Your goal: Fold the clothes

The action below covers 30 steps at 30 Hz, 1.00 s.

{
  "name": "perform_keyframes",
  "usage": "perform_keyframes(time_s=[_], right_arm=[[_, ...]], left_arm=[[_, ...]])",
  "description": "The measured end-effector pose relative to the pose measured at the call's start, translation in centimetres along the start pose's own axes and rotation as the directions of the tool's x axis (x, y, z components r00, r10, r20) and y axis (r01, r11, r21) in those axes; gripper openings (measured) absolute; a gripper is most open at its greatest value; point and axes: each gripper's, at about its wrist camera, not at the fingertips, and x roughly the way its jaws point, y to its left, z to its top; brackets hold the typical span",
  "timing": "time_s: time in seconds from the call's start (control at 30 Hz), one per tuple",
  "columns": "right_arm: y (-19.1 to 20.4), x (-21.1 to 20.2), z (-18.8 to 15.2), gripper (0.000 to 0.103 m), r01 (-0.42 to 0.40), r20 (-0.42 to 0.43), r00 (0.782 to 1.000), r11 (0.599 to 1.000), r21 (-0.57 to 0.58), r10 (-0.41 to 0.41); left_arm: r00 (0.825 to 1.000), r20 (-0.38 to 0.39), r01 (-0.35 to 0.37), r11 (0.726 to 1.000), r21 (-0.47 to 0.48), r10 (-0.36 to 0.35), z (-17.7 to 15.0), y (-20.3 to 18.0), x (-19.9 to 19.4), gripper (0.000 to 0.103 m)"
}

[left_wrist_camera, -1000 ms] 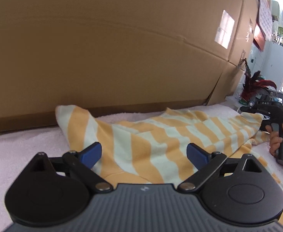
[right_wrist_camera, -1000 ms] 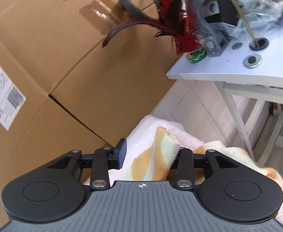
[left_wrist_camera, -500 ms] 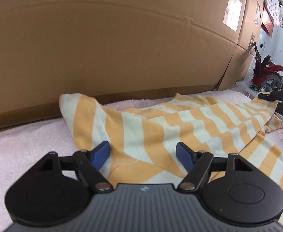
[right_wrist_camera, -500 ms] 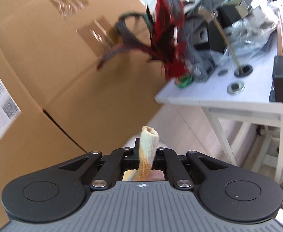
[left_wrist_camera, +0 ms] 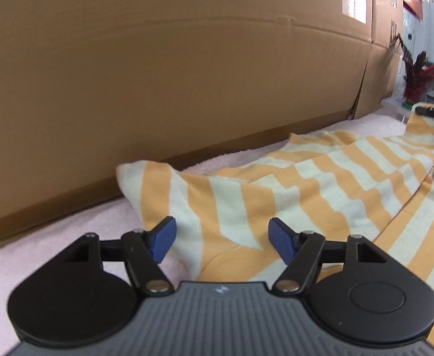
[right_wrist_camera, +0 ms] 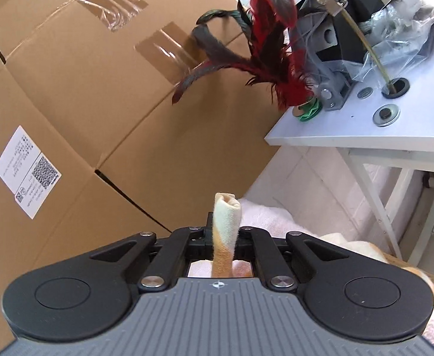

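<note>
Left tool (left_wrist_camera: 221,238) wide, right tool (right_wrist_camera: 223,231) clamped.

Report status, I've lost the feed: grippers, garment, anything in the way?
Right gripper shut on the striped garment. Left gripper open over the near edge, jaws lately narrowing, not gripping. Cardboard box close behind.

The left wrist camera looks low and close over the striped cloth (left_wrist_camera: 320,190) toward the cardboard box (left_wrist_camera: 187,74). The right wrist camera faces the same box (right_wrist_camera: 83,103) and the white table (right_wrist_camera: 380,136); the 2 views share the cloth, the box and the red feathers (right_wrist_camera: 273,59).
</note>
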Motion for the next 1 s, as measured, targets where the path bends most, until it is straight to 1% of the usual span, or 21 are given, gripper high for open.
perform_keyframes(time_s=[0.03,0.07,0.2,0.27,0.37,0.4,0.43,0.5,0.53,0.6,0.67,0.77,0.9,1.0], right_arm=[[0.0,-0.1,0.0,0.005,-0.016,-0.001,1.000,1.000,0.003,0.016],[0.1,-0.1,-0.1,0.005,-0.029,-0.001,1.000,1.000,0.000,0.029],[1.2,0.0,-0.4,0.005,-0.081,-0.011,0.997,0.996,-0.032,0.080],[1.8,0.0,-0.6,0.005,-0.097,-0.017,0.995,0.993,-0.071,0.096],[3.0,0.2,-0.9,0.005,-0.116,-0.034,0.993,0.984,-0.137,0.112],[3.6,0.2,-1.1,0.005,-0.120,-0.043,0.993,0.980,-0.160,0.114],[4.3,0.3,-1.2,0.005,-0.137,-0.061,0.990,0.976,-0.168,0.128],[6.1,0.2,-1.5,0.005,-0.208,-0.120,0.974,0.969,-0.137,0.192],[7.2,0.2,-1.7,0.005,-0.244,-0.149,0.963,0.962,-0.120,0.225],[10.0,0.2,-2.3,0.005,-0.321,-0.203,0.933,0.943,-0.092,0.298],[12.9,0.1,-3.2,0.005,-0.393,-0.250,0.896,0.918,-0.061,0.367],[16.6,0.1,-4.6,0.005,-0.472,-0.303,0.837,0.881,0.027,0.457],[20.7,0.0,-6.1,0.005,-0.542,-0.339,0.759,0.828,0.144,0.556],[23.0,-0.3,-6.9,0.005,-0.584,-0.347,0.692,0.774,0.247,0.633]], left_arm=[[1.000,-0.004,-0.028,0.999,0.029,0.029,0.0,0.0,0.1,0.072],[0.999,-0.004,-0.041,0.998,0.044,0.041,0.0,0.2,0.3,0.072],[0.998,0.032,-0.063,0.997,0.045,0.062,-0.5,1.2,0.6,0.072],[0.998,0.045,-0.045,0.999,0.007,0.045,-1.1,1.9,0.6,0.073],[0.999,0.032,-0.007,0.997,-0.079,0.010,-1.2,3.3,0.8,0.074],[1.000,0.028,-0.003,0.995,-0.098,0.005,-1.2,3.6,0.8,0.075],[1.000,0.025,0.001,0.994,-0.112,0.002,-1.3,3.8,0.8,0.076],[1.000,0.022,-0.004,0.993,-0.114,0.006,-1.3,3.8,0.8,0.078],[1.000,0.021,-0.007,0.993,-0.115,0.009,-1.3,3.8,0.8,0.078],[1.000,0.017,-0.012,0.993,-0.117,0.014,-1.3,3.8,0.8,0.081],[1.000,0.015,-0.006,0.991,-0.130,0.008,-1.4,4.0,0.8,0.083],[1.000,0.014,0.003,0.989,-0.146,-0.001,-1.4,4.3,0.9,0.083],[1.000,0.019,0.018,0.987,-0.161,-0.015,-1.4,4.5,1.1,0.083],[1.000,0.021,0.026,0.985,-0.171,-0.022,-1.4,4.6,1.1,0.084]])
